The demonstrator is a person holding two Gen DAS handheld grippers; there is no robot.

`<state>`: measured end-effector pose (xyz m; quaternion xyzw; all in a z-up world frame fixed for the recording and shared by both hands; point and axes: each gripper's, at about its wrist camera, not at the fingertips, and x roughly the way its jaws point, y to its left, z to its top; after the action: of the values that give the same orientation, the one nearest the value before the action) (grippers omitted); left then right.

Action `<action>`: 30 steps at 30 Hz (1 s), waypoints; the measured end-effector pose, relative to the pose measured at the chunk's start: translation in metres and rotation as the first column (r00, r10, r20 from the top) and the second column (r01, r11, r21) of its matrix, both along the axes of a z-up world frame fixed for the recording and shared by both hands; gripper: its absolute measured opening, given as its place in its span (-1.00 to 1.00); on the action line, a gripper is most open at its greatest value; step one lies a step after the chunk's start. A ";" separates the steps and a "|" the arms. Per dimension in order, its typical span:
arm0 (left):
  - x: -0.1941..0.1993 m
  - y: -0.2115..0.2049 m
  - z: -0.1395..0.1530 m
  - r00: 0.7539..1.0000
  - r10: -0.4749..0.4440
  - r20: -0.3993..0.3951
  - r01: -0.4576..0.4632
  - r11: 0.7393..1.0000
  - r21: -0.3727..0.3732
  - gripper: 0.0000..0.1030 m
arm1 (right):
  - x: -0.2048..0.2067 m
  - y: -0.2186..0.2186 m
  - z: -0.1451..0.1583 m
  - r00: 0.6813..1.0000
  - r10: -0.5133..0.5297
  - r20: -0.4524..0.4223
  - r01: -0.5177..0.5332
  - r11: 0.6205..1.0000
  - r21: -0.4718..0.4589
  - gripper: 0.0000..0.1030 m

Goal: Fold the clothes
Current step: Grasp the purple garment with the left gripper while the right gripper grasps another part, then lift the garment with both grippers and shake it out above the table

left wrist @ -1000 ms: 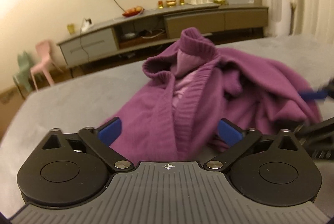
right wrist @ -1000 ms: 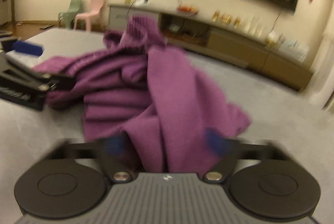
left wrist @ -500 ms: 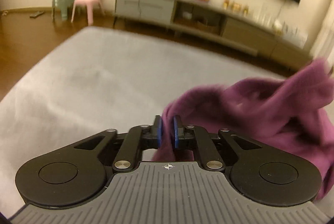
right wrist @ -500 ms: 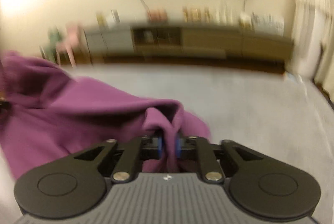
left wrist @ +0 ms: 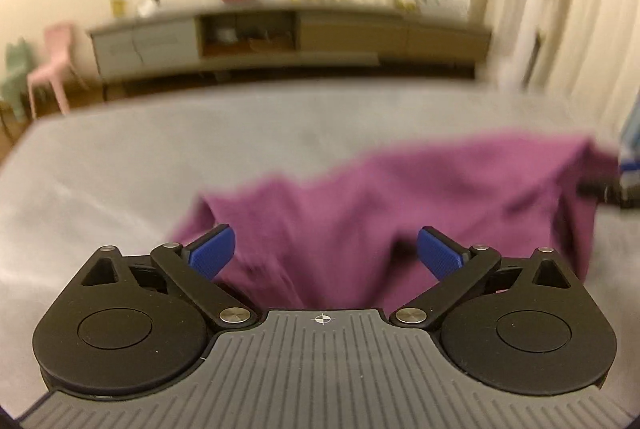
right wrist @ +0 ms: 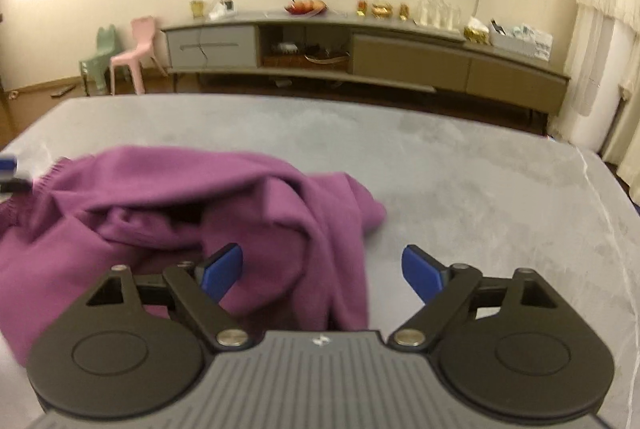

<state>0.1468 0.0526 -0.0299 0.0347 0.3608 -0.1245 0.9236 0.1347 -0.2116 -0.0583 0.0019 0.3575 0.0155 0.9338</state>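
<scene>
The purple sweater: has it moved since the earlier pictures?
Yes. The sweater, earlier bunched up across the long cabinet in the right wrist view, now lies low on the grey surface, below the cabinet.

Worktop (right wrist: 480, 189) bare right of and beyond the sweater (right wrist: 200, 213); sweater heap blocks the near left.

A sweater (right wrist: 168, 213) is spread on the near left of a table (right wrist: 460, 169); a cabinet (right wrist: 360, 49) is set far behind.
</scene>
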 end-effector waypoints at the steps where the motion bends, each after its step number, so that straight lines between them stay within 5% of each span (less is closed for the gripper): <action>1: 0.005 -0.002 -0.009 1.000 0.023 -0.001 -0.023 0.999 0.024 0.37 | 0.006 -0.001 -0.005 1.000 0.007 -0.022 -0.007 1.000 0.018 0.21; 2: 0.010 -0.004 -0.017 0.999 0.044 0.002 -0.044 0.998 0.047 0.06 | 0.010 -0.002 -0.009 0.999 0.019 -0.044 -0.017 0.999 0.043 -0.37; 3: 0.016 -0.002 -0.017 0.998 0.062 0.010 -0.062 0.997 0.043 -0.54 | 0.012 -0.002 -0.009 0.999 0.028 -0.047 -0.025 0.998 0.057 -0.67; 4: 0.023 0.002 -0.014 0.997 0.078 0.018 -0.078 0.996 0.032 -1.00 | 0.012 -0.001 -0.006 0.999 0.027 -0.028 -0.026 0.998 0.051 -0.68; 6: 0.036 0.022 0.014 0.993 0.112 0.023 -0.109 0.988 -0.112 -1.00 | 0.011 0.000 0.004 0.999 0.020 0.029 -0.021 0.999 0.036 -0.76; 8: 0.035 0.041 0.062 0.984 0.138 0.117 -0.112 0.973 -0.204 -1.00 | -0.010 -0.005 0.039 0.979 0.006 0.205 -0.018 0.998 0.059 -0.76; 11: 0.012 0.070 0.143 0.940 0.184 0.288 -0.081 0.939 -0.336 -1.00 | -0.063 -0.004 0.096 0.851 0.041 0.524 -0.111 0.989 0.102 -0.75; 13: -0.008 0.091 0.179 0.906 0.219 0.363 -0.069 0.922 -0.382 -1.00 | -0.082 0.009 0.103 0.806 0.079 0.586 -0.123 0.992 0.036 -0.67; 15: -0.030 0.108 0.201 0.875 0.262 0.408 -0.084 0.911 -0.404 -1.00 | -0.085 0.026 0.095 0.827 0.126 0.548 -0.123 0.991 -0.042 -0.52; 19: -0.071 0.152 0.175 0.860 0.376 0.345 -0.235 0.892 -0.387 -1.00 | -0.074 0.073 0.056 0.901 0.304 0.308 -0.282 0.952 -0.115 -0.33; 21: -0.080 0.184 0.142 0.856 0.450 0.255 -0.339 0.861 -0.380 -1.00 | -0.077 0.103 0.034 0.899 0.388 0.203 -0.354 0.917 -0.184 0.16; 23: -0.085 0.215 0.100 0.845 0.510 0.160 -0.434 0.829 -0.353 -1.00 | -0.085 0.119 0.019 0.897 0.414 0.153 -0.380 0.901 -0.209 0.25; 27: -0.107 0.254 0.029 0.822 0.568 0.045 -0.526 0.787 -0.322 -1.00 | -0.085 0.100 0.009 0.942 0.297 0.159 -0.287 0.954 -0.081 0.33; 30: -0.131 0.270 0.006 0.815 0.578 0.022 -0.534 0.766 -0.357 -1.00 | -0.083 0.080 0.003 0.969 0.186 0.160 -0.194 0.980 0.034 0.37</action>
<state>0.0156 0.3222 -0.0242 -0.2230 0.2673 0.0984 0.9323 0.0515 -0.1314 -0.0552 -0.0106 0.2816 0.1138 0.9527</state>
